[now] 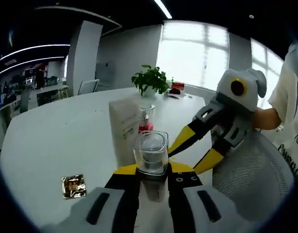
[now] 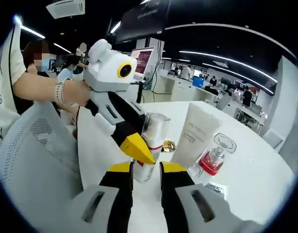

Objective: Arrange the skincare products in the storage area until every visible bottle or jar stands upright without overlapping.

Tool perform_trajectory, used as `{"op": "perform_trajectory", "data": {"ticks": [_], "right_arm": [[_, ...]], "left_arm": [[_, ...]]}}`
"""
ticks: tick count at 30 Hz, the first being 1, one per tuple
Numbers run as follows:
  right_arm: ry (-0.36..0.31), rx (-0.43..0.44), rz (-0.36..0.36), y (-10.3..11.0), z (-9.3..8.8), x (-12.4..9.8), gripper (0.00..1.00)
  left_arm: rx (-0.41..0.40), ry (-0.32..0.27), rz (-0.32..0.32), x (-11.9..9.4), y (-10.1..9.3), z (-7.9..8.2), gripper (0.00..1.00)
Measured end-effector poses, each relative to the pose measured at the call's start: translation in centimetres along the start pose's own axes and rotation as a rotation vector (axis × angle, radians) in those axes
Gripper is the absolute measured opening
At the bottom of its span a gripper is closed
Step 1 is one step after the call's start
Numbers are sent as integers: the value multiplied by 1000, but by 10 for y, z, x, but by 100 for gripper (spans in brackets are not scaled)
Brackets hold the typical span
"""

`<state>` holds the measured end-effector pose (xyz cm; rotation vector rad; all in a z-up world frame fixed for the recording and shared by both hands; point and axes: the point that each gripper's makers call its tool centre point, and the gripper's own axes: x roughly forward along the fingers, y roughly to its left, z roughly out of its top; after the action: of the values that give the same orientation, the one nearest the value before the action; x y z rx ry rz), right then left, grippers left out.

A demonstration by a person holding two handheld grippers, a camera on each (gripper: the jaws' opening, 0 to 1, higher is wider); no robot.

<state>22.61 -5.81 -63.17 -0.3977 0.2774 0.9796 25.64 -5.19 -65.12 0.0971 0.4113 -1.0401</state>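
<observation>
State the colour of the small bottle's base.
Red, best in the right gripper view.

A white table (image 1: 46, 141) with a rounded edge carries everything; in the left gripper view a small shiny square packet (image 1: 73, 186) lies flat at about eight o'clock; a clear-capped bottle (image 1: 151, 153) stands near the centre; just behind it, toward twelve o'clock, stand a white tube (image 1: 123, 127) and a red-collared bottle (image 1: 146, 119); a potted plant (image 1: 149, 80) sits at the far edge, a red object (image 1: 177, 87) beside it at one o'clock.
</observation>
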Motion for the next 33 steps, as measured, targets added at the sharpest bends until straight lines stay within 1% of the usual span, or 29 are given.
{"op": "perform_trajectory", "data": {"ticks": [2, 4, 6, 7, 9, 10, 11, 13, 15, 16, 18, 19, 23, 27, 30, 33], "right_arm": [[-33, 23, -17, -5, 9, -1, 20], [-68, 82, -25, -9, 18, -2, 21], [-102, 139, -42, -14, 25, 0, 22], [-103, 146, -44, -16, 25, 1, 22], [-97, 141, -71, -20, 24, 6, 25], [-88, 135, -70, -20, 23, 9, 25], [-85, 136, -69, -18, 22, 11, 26], [-77, 143, -56, -15, 20, 15, 25], [-67, 139, -47, -12, 19, 21, 25], [-51, 134, -46, -11, 17, 25, 25], [-49, 132, -46, -11, 15, 29, 25], [-39, 138, -41, -10, 14, 31, 24], [-45, 135, -42, -9, 15, 35, 22], [-52, 140, -58, -10, 10, 37, 22], [-45, 97, -76, -10, 6, 39, 21], [-31, 94, -78, -7, 0, 42, 21]], "left_arm": [[13, 18, 4, 5, 2, -3, 20], [41, 53, 10, 10, 3, -7, 20], [59, 60, 7, 15, -1, -8, 20], [66, 58, 8, 16, -3, -8, 20], [100, 58, 11, 18, -6, -11, 20], [129, 63, 15, 18, -6, -12, 20], [142, 68, 19, 18, -7, -14, 20], [137, 69, 16, 17, -6, -17, 20], [120, 49, 8, 15, -6, -15, 20], [119, 43, 6, 15, -5, -15, 20], [126, 41, 2, 15, -6, -14, 20], [142, 43, -5, 14, -7, -14, 20], [184, 53, -4, 16, -7, -18, 20], [189, 57, 2, 19, -7, -22, 20], [195, 61, 4, 22, -5, -26, 20], [201, 75, 0, 25, -6, -32, 20]]}}
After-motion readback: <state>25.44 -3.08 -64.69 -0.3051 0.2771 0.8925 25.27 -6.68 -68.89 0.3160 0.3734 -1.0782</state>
